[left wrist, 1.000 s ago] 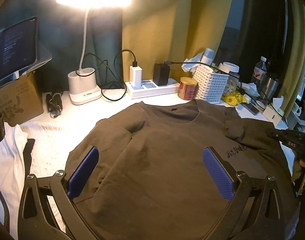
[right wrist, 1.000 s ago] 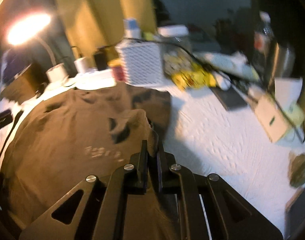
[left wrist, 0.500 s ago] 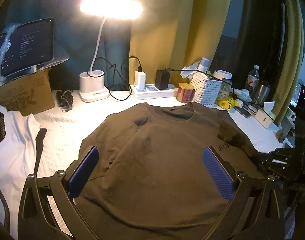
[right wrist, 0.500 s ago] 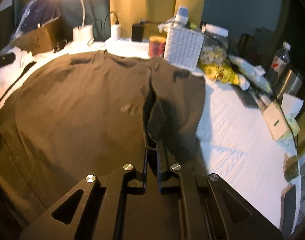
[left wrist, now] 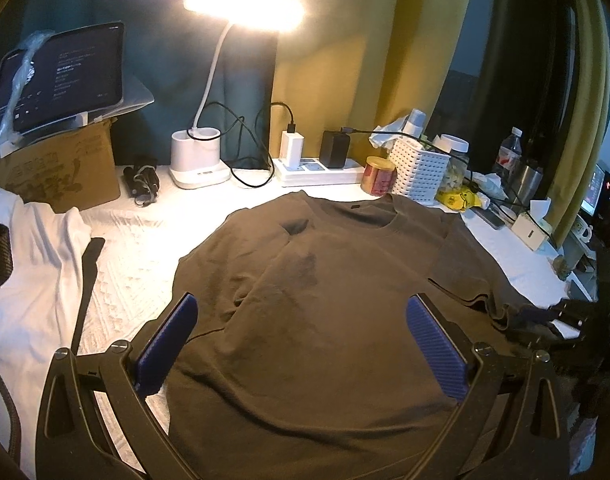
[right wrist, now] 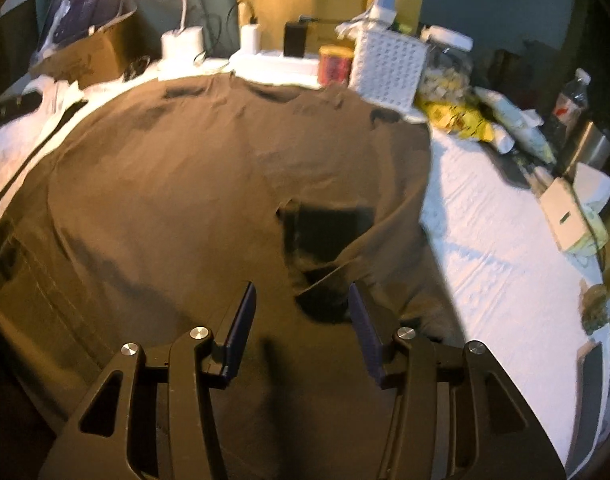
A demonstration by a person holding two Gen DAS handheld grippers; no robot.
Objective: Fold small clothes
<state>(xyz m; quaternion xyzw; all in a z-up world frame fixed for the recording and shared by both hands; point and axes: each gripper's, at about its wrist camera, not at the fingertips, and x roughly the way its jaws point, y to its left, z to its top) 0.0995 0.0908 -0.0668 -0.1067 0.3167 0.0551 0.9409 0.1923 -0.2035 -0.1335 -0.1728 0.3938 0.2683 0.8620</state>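
Observation:
A dark brown T-shirt [left wrist: 325,300] lies spread on the white table, collar toward the far clutter; it also shows in the right wrist view [right wrist: 209,184]. Its right sleeve [right wrist: 385,200] lies folded inward over the body. My left gripper [left wrist: 305,340] is open and empty, held above the shirt's lower middle. My right gripper [right wrist: 301,320] is open and empty, just behind the folded sleeve's edge. The right gripper also shows in the left wrist view [left wrist: 553,320] at the shirt's right edge.
A white garment [left wrist: 29,280] lies at the left. Along the back stand a cardboard box [left wrist: 57,172], lamp base [left wrist: 197,160], power strip [left wrist: 317,168], red tin [left wrist: 379,176] and white basket [left wrist: 419,168]. Bottles and small boxes crowd the right edge [right wrist: 565,128].
My right gripper has let go of the sleeve and opened; the sleeve now lies flat over the shirt body. The left gripper has drawn back and stayed open.

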